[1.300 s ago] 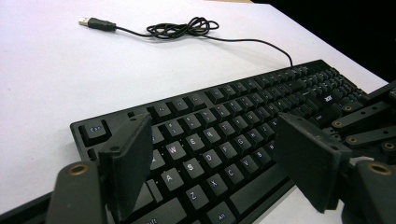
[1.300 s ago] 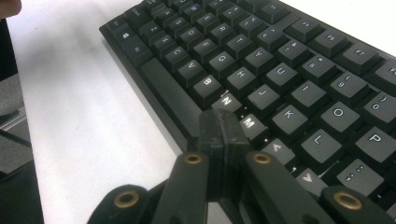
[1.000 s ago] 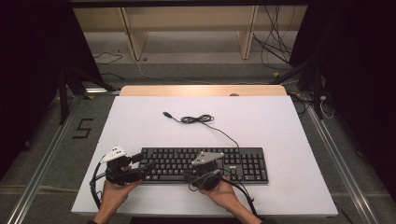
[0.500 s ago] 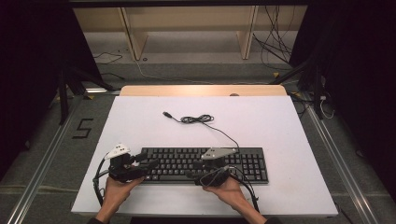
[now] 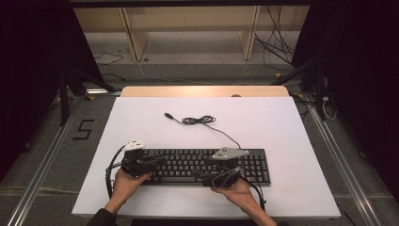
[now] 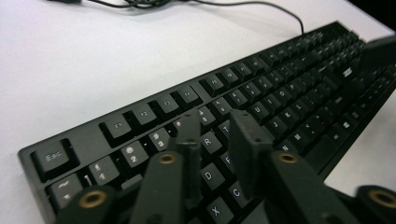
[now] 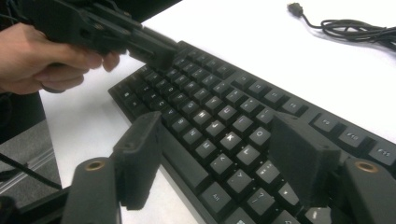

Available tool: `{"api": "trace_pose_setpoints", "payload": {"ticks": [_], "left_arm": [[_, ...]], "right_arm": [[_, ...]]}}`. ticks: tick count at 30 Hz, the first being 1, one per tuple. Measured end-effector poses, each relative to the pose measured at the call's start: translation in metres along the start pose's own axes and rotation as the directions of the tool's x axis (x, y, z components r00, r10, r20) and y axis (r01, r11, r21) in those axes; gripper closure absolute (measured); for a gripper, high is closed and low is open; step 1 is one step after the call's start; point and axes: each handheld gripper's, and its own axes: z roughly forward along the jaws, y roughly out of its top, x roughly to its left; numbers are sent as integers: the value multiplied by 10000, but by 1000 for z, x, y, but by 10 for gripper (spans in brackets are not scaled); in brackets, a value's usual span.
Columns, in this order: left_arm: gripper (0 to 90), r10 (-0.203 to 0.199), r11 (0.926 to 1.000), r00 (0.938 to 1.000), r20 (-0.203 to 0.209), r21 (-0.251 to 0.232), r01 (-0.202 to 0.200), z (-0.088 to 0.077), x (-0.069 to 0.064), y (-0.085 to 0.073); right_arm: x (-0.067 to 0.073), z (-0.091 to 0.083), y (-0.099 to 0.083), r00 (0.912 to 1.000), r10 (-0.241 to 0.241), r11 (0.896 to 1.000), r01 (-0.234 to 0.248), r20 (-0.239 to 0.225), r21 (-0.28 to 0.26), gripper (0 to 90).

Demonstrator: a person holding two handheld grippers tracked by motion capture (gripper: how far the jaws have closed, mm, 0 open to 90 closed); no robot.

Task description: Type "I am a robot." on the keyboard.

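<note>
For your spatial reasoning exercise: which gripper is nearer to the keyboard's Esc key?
Left. The left gripper hovers over the letter keys close to the Esc key; the right gripper sits farther along the keyboard.

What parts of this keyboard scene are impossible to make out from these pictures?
- Keyboard legends: too small in the high view.
- Keyboard's far keys: blurred in the left gripper view.
- Cable: cut off by the right edge of the right gripper view.
- Left gripper: whether its fingers touch keys cannot be told.
</note>
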Motion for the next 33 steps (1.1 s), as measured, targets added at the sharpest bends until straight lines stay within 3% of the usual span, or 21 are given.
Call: {"api": "trace_pose_setpoints", "payload": {"ticks": [9,27,33], "left_arm": [[882,361,9976,9993,51,583,-363,17,-3,4],[889,527,9908,9984,-218,1257,-496,31,-3,5],[892,473,9901,9988,-92,1329,-457,32,-2,4]], "right_arm": [[0,-3,0,10000,-30,9999,31,70,-164,326],[1,-4,1,10000,-50,9996,52,44,-262,318],[1,-4,1,10000,-53,9996,55,71,-284,315]]}}
